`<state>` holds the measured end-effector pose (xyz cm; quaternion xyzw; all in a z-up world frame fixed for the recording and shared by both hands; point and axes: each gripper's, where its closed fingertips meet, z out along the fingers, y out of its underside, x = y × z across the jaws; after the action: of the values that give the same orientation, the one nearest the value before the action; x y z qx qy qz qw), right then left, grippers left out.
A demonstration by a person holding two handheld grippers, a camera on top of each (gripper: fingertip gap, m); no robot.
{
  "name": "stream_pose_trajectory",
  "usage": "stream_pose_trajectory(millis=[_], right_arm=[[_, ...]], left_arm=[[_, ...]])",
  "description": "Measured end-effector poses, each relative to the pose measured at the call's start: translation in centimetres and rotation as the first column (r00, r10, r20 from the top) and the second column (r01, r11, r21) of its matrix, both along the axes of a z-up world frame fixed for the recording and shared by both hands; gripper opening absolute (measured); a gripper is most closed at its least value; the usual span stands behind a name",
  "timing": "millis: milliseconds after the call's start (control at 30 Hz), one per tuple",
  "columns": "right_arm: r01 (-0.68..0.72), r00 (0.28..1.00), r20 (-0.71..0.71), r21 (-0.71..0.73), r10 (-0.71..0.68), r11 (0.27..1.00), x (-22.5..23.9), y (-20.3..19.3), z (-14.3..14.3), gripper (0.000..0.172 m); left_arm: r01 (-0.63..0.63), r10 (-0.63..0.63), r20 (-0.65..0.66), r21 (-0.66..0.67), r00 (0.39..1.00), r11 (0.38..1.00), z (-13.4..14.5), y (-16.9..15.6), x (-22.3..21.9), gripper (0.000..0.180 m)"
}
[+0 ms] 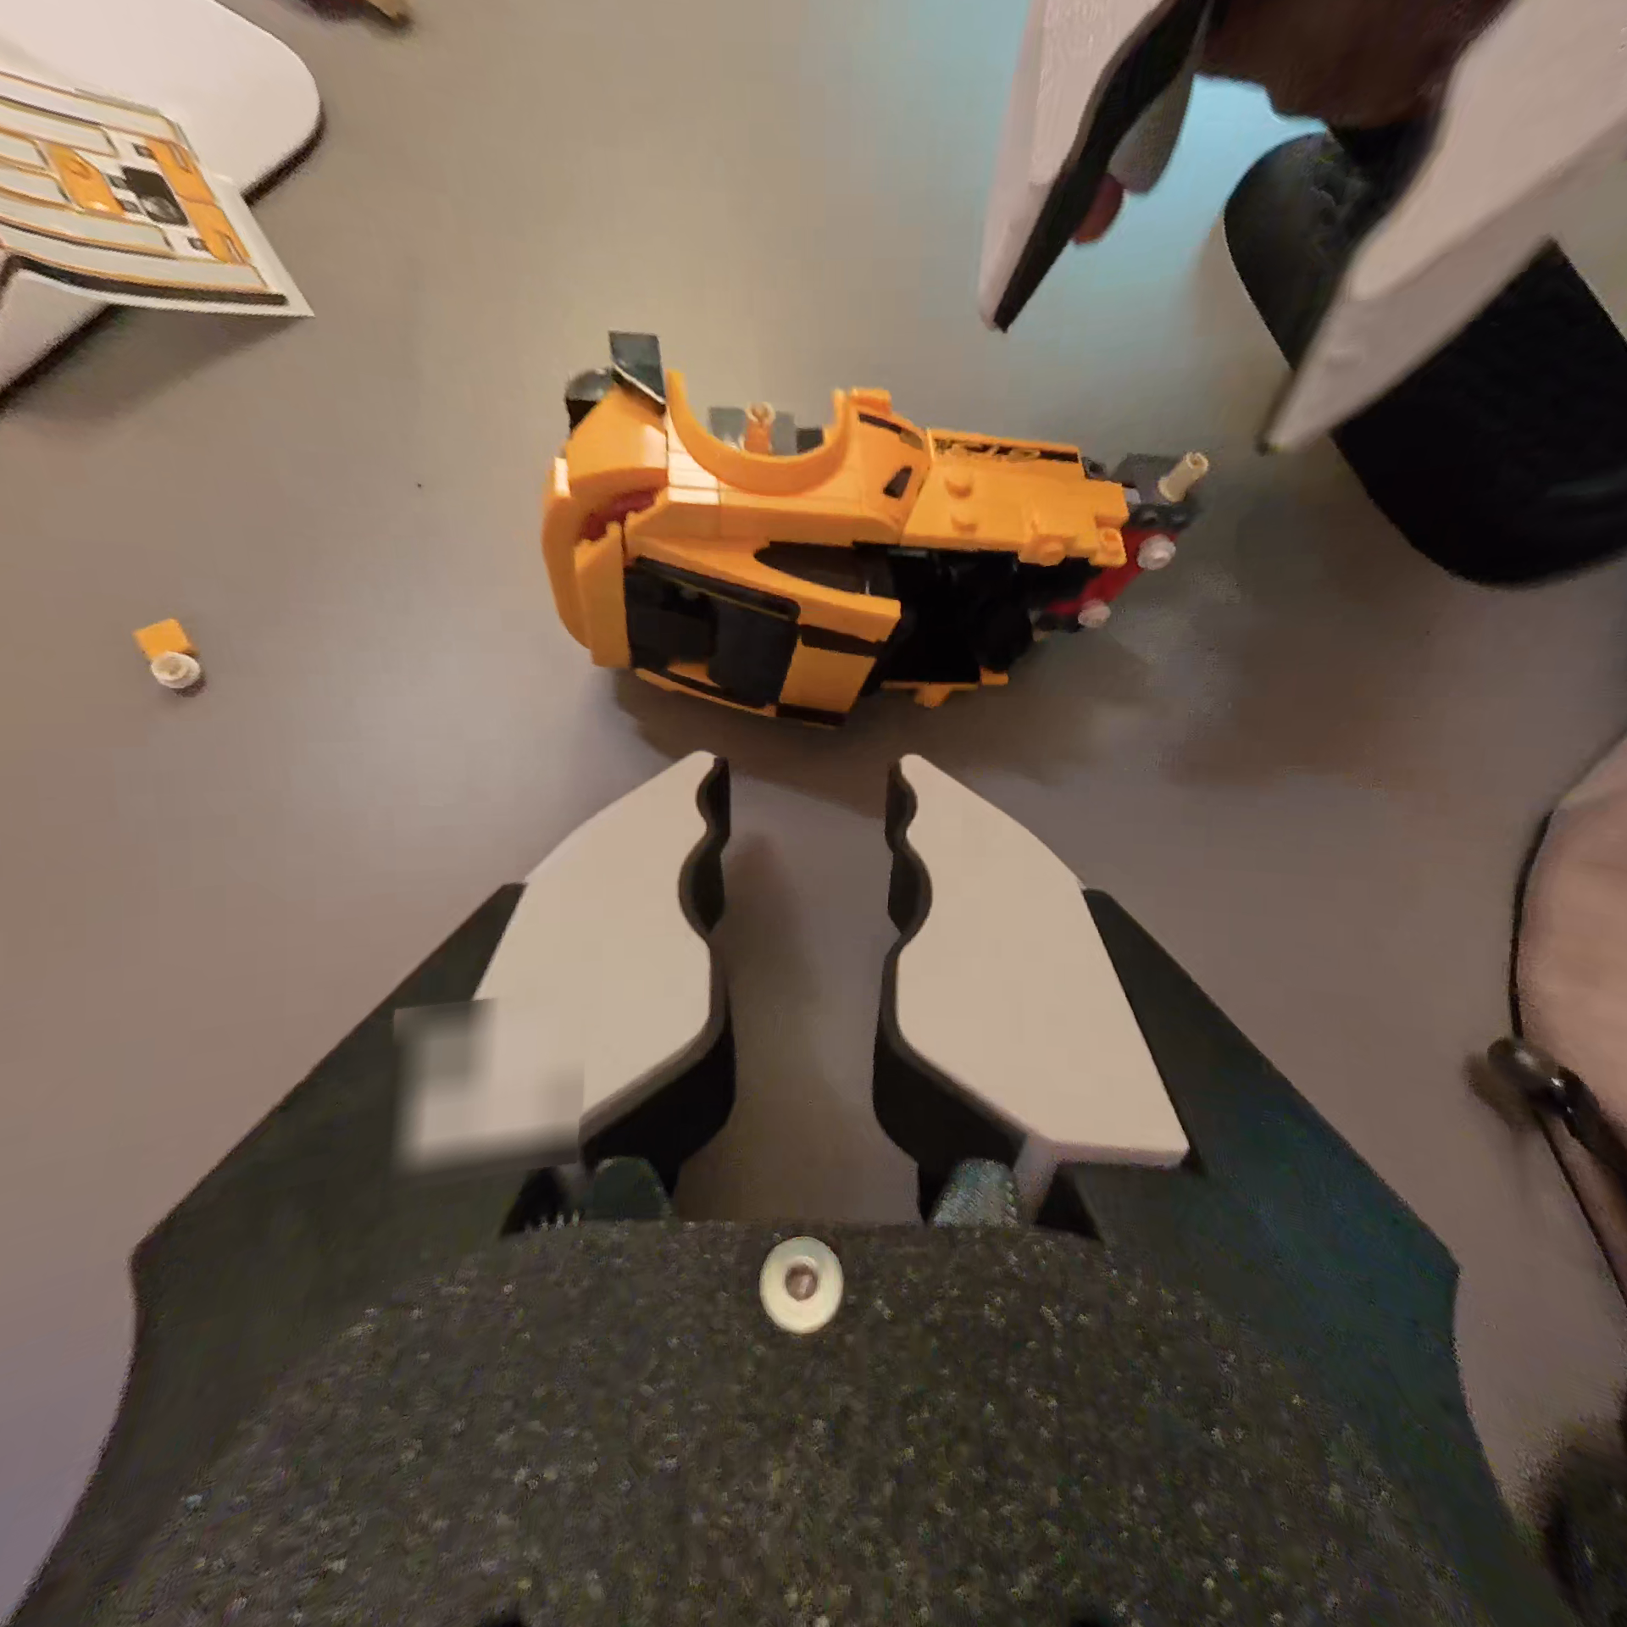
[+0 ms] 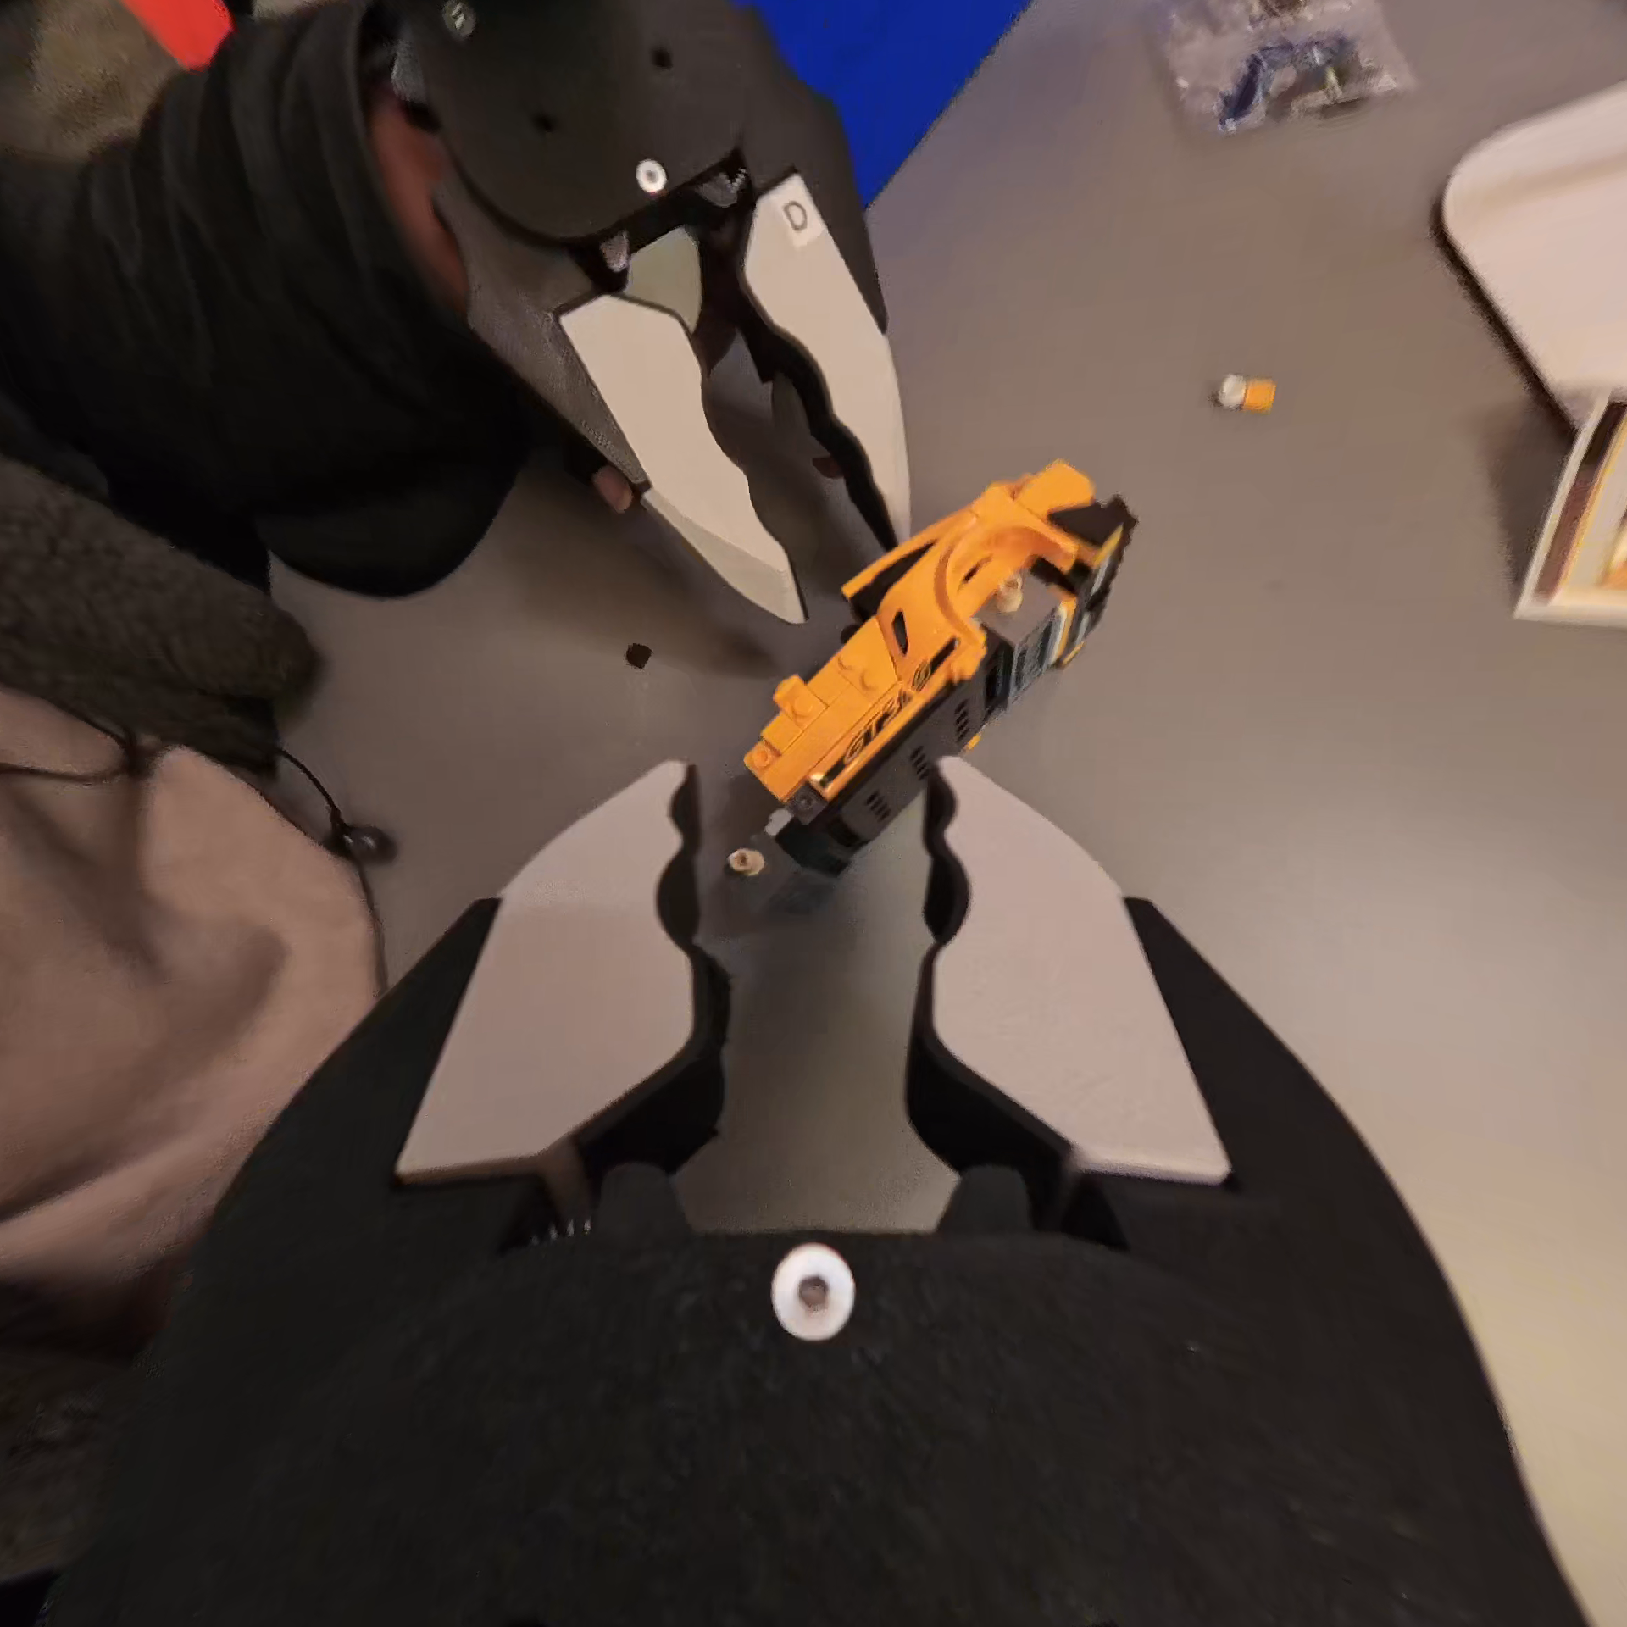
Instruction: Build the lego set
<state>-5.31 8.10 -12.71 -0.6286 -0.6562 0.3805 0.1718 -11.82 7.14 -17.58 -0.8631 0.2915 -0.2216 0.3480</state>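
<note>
An orange and black toy brick car (image 1: 792,528) lies on its side on the grey table (image 1: 396,493). My left gripper (image 1: 808,775) is open and empty, with its fingertips just short of the car's near side. It also shows in the right wrist view (image 2: 845,563), open, beside the car (image 2: 880,695). My right gripper (image 2: 814,784) is open. The car's dark end with a tan peg (image 2: 745,861) sits between its fingers, and neither pad presses on it. In the left wrist view the right gripper (image 1: 1131,379) hangs open over the car's red and black end.
A small orange piece with a white stud (image 1: 167,651) lies loose to the left. A printed booklet (image 1: 132,202) rests on a white tray (image 1: 220,79) at the far left. A bag of parts (image 2: 1285,53) and a tiny black piece (image 2: 637,654) lie on the table. A person's clothing (image 2: 176,924) is close by. Left tips to right tips: about 9 cm.
</note>
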Motion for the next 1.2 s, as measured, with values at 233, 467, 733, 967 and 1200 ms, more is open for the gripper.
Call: stream_pose_trajectory(millis=[233, 467, 733, 967, 1200], right_arm=[[0.315, 0.949, -0.029, 0.136, -0.314, 0.939, -0.3, -0.9, -4.0, 0.053], [0.286, 0.957, -0.128, 0.549, -0.259, 0.786, -0.7, 0.8, -3.1, 0.027], [-0.138, 0.988, 0.142, 0.988, 0.062, -0.069, 2.3, 4.0, 3.6, 0.026], [-0.440, 0.794, 0.599, 0.684, 0.104, -0.582, 4.0, 4.5, 8.6, 0.027], [-0.368, 0.821, 0.561, 0.663, 0.108, -0.652, 3.7, 3.5, 12.4, 0.026]], left_arm=[[-0.027, 0.026, 0.054, 0.014, 0.998, 1.000, -0.1, 0.7, 0.9, 0.032], [-0.032, 0.025, 0.088, 0.076, 0.996, 0.997, 0.5, 1.0, 1.7, 0.032], [-0.020, 0.009, 0.078, 0.148, 0.997, 0.989, 1.3, 1.1, 1.9, 0.029], [-0.031, 0.026, 0.036, 0.147, 0.999, 0.989, 0.6, 1.3, 1.3, 0.028], [-0.018, 0.016, 0.015, 0.144, 1.000, 0.989, 0.3, 1.2, 1.4, 0.028]])
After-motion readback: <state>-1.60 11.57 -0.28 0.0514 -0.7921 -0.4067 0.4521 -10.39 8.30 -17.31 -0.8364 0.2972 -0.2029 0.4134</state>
